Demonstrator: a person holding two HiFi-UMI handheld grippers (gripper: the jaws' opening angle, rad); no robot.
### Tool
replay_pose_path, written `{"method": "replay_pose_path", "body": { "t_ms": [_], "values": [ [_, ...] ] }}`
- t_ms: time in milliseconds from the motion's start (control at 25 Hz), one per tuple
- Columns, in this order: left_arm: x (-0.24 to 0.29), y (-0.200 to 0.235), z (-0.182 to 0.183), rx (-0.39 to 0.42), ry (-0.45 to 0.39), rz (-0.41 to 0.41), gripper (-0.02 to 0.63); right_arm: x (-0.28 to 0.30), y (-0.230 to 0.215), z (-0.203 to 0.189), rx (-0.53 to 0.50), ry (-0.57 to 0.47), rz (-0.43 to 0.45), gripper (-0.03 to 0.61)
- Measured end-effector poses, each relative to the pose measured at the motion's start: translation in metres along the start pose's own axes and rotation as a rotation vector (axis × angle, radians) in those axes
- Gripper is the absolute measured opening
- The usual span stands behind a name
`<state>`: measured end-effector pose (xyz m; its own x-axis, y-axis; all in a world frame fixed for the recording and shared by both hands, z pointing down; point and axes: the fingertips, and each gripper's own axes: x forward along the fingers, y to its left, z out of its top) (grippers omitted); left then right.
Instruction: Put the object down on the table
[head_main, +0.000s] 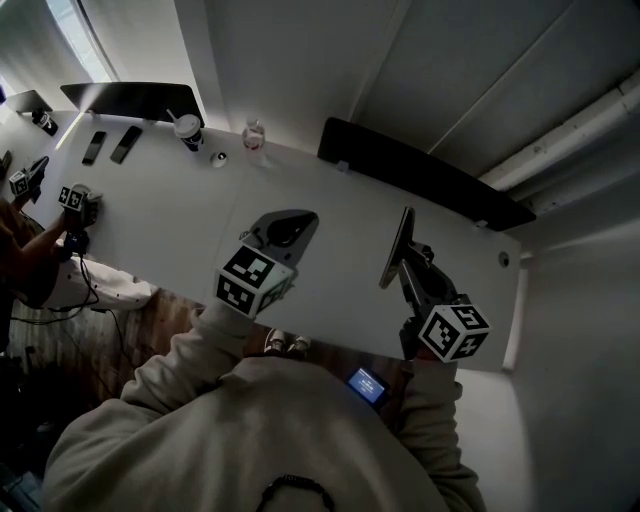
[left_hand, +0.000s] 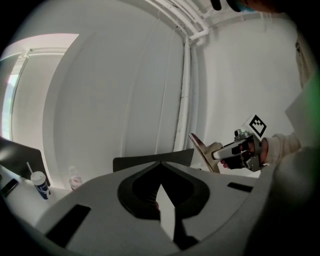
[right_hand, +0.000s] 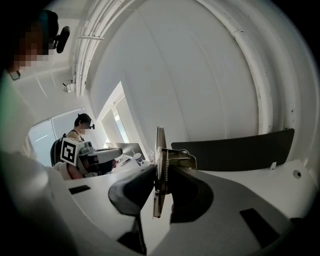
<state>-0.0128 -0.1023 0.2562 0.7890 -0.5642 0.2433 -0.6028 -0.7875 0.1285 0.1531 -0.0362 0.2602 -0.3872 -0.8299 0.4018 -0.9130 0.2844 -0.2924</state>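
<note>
Surface edges: The long white surface (head_main: 340, 215) was seen with its near edge running under both tools. A dark screen (head_main: 420, 172) was stood along its far edge toward the right end.
Open room: White surface was seen on every side of both tools, from the near edge to the far one. The small items were gathered toward the far left corner, well apart from the tools.
Containers: A lidded cup with a straw (head_main: 188, 128) and a small bottle (head_main: 253, 134) were stood near the far edge, left of the middle. Their contents could not be told.
Left tool: The left tool (head_main: 298, 222) (left_hand: 160, 166) was held over the surface near the near edge. Its jaws were brought together with nothing between them.
Right tool: The right tool (head_main: 403, 257) (right_hand: 161, 176) was clamped on the clipboard (head_main: 405, 230) (right_hand: 159, 137).
Clipboard: It was held on edge and upright between the jaws, over the right part of the surface, with its metal spring clip just at the jaws. Contact with the surface could not be made out.
</note>
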Motion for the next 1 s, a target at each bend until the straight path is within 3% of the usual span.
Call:
{"method": "replay_pose_path", "body": {
  "t_ms": [800,1000],
  "values": [
    [0.011,0.013,-0.071,-0.089,0.125,0.015,-0.005,0.027,-0.008,-0.063,0.069,0.115,-0.01,0.103],
    [0.017,0.007,-0.086,-0.11,0.138,-0.013,-0.005,0.029,-0.016,-0.077,0.091,0.141,-0.009,0.102]
  ]
}}
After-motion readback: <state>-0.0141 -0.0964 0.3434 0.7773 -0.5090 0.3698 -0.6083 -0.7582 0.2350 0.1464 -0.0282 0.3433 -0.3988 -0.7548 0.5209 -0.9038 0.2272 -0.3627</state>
